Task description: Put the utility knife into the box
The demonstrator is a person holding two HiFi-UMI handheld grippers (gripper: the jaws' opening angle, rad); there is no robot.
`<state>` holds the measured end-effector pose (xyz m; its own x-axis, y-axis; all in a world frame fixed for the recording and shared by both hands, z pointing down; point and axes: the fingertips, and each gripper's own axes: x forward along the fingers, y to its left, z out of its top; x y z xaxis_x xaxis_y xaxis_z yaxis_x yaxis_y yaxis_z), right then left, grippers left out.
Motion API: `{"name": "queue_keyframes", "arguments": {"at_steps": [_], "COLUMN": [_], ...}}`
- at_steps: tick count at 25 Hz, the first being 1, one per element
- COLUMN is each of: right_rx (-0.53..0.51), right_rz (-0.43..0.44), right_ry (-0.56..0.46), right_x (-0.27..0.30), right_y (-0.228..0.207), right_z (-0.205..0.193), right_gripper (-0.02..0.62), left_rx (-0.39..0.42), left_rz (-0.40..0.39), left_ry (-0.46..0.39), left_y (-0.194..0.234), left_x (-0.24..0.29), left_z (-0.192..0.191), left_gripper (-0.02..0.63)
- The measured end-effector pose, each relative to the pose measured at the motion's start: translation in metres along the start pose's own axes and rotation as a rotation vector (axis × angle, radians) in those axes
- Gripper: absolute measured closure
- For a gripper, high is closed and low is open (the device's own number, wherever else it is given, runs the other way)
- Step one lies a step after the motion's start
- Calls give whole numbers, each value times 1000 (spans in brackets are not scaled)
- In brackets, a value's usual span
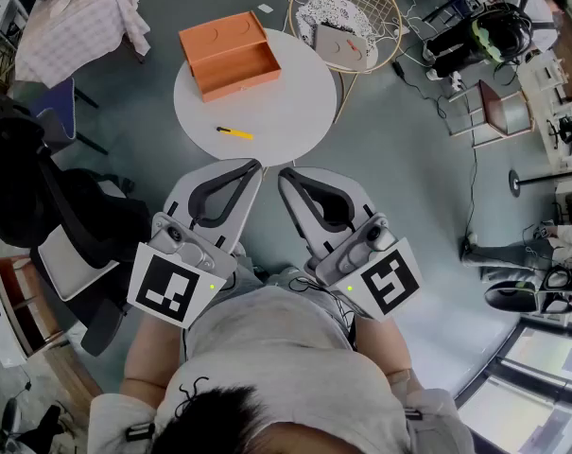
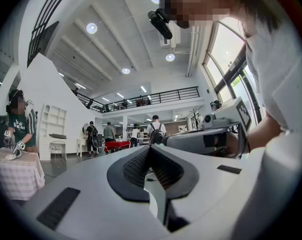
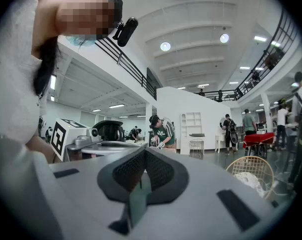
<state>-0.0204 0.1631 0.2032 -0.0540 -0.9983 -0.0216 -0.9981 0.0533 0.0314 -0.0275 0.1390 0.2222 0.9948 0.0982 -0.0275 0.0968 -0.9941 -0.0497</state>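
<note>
- Two grippers ride side by side before your chest; your left gripper and right gripper each have jaws clenched together on nothing.
- Just beyond their tips, the yellow utility knife lies on the round white table.
- Farther on, apart from the knife, the open orange box stands at the table's far left edge.

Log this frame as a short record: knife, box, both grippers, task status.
knife: yellow utility knife lying on the round white table, on its near side
box: orange box, open, apart from the knife
left gripper: shut, empty, short of the table
right gripper: shut, empty, beside the left
status: not yet started
</note>
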Motion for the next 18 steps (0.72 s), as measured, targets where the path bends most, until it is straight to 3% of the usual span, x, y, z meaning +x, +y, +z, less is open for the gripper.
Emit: {"name": "queue_keyframes", "arguments": {"at_steps": [12, 18], "right_rx": [-15, 40], "right_rz": [-12, -77], "right_ry": [14, -1], "right_x": [5, 11], "right_y": [0, -15], "right_z": [1, -2], "right_gripper": [588, 588], "left_rx": [7, 20], "left_rz": [-5, 3], "left_ry": [-3, 46], "left_y": [6, 33], "left_x": [-1, -3], "left_z": [2, -24], "left_gripper": [597, 597]}}
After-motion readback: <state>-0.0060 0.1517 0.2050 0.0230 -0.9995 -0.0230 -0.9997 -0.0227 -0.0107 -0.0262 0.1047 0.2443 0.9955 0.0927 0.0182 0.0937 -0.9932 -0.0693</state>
